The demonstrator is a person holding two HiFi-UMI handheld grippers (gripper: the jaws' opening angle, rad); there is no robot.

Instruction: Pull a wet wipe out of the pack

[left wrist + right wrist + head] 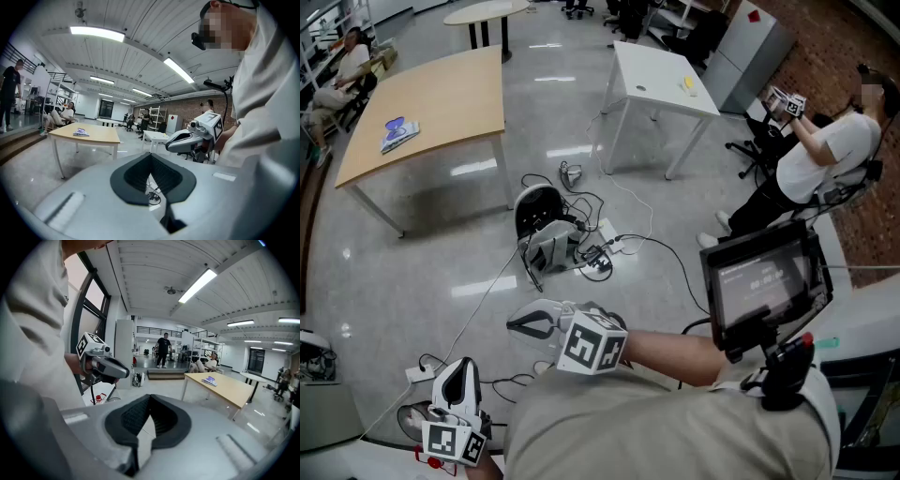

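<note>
Claws closed and empty; pack [398, 133] well apart.
Left claw [463, 366] at 7 o'clock, right claw [514, 323] near 6; pack lies on wooden tabletop [450, 98] at 10 o'clock.

The floor [412, 281] was glossy grey and reflected the ceiling strip lights [98, 32]. A wooden table [431, 112] stood at the left, with a white table [661, 75] well apart to its right. Cables [609, 246] lay on the floor near both. A brick wall [834, 28] bounded the right side. Tall dark-framed windows [93, 319] admitted daylight.
</note>
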